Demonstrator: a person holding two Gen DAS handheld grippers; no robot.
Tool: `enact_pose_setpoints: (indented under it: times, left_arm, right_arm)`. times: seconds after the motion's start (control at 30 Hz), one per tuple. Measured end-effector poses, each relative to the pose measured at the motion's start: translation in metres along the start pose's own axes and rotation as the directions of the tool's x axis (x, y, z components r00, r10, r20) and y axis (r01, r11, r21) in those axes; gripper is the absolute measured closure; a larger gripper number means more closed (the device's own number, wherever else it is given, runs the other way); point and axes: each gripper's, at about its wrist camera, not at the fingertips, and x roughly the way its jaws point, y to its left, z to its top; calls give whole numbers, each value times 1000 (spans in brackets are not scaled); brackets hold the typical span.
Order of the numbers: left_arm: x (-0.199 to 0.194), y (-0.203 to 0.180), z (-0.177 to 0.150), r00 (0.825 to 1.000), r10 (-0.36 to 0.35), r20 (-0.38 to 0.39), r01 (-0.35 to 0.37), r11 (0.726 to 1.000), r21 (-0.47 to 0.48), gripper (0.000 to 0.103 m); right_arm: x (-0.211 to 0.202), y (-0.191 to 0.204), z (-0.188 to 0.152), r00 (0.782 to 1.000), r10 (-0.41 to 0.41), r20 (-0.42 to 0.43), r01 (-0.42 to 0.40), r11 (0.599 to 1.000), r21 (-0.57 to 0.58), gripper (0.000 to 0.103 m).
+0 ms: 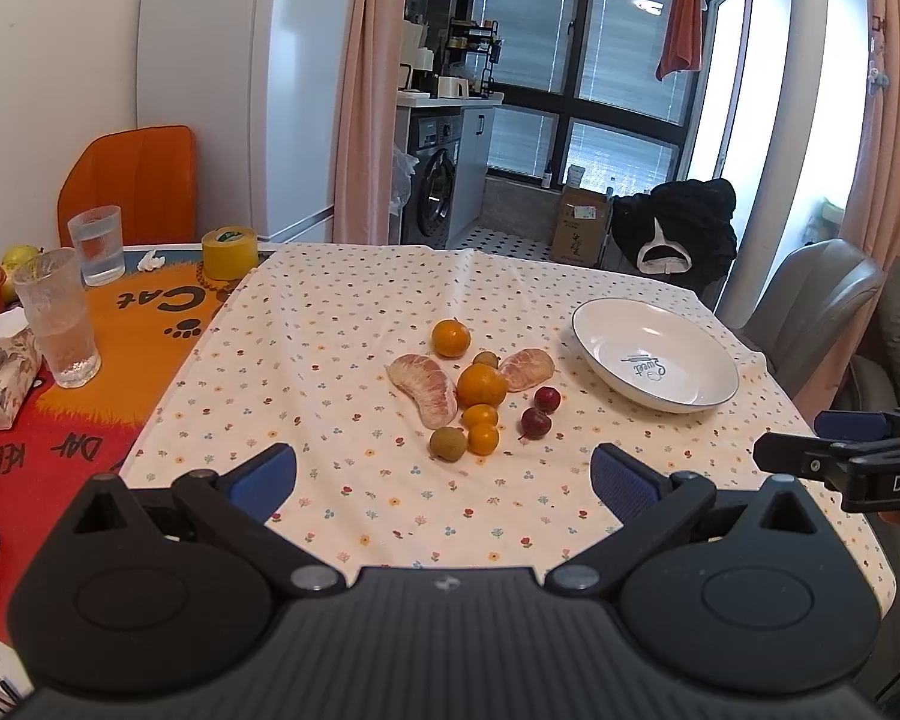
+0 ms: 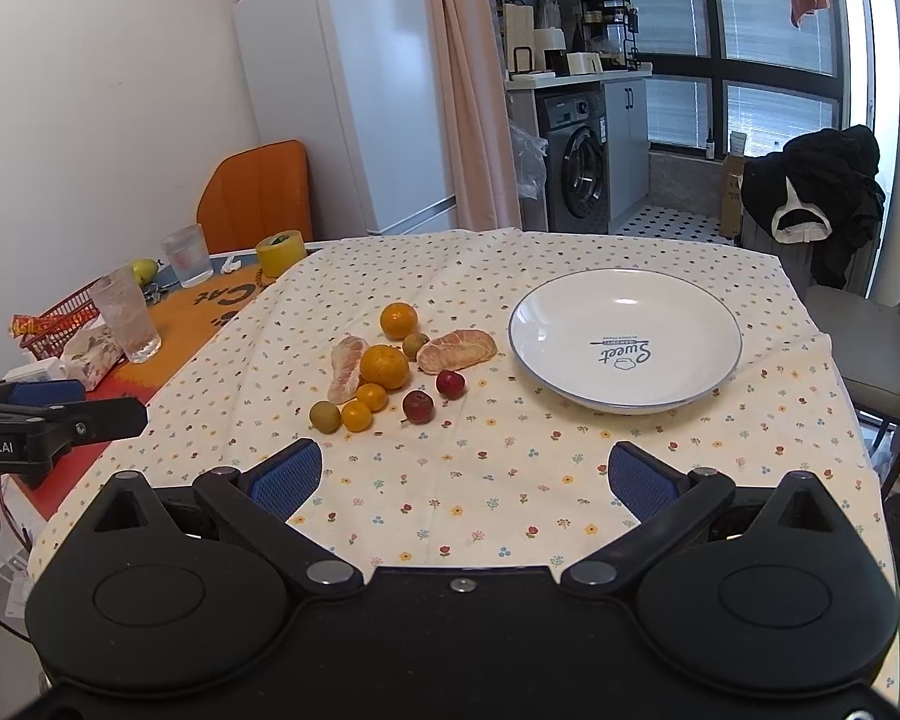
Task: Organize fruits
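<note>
Right wrist view: fruits clustered loose just left of empty plate; both grippers, left and right, held wide open, empty; round pieces judged liable to be rolled off when nudged.

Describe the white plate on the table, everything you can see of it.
The white plate is round and shallow, glossy like glazed ceramic, with a thin dark line around its rim. Its well carries dark script reading "Sweet" above a small cloud-like mark. It holds nothing. It sits flat on the floral tablecloth, to the right of the fruit cluster, apart from the nearest pomelo segment. Neither gripper touches it.
</note>
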Motion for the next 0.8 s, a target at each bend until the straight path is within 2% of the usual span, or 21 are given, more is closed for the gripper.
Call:
enact_pose_setpoints:
  times: [0.53,0.8]
  left_arm:
    - [2,1,2,1000,-2,3,2,1000,9,0]
    - [17,4,4,1000,-9,-14,9,1000,-6,0]
  right_arm:
    - [4,0,3,1000,-8,-7,8,1000,-5,0]
    - [19,-5,9,1000,11,-13,-11,1000,5,0]
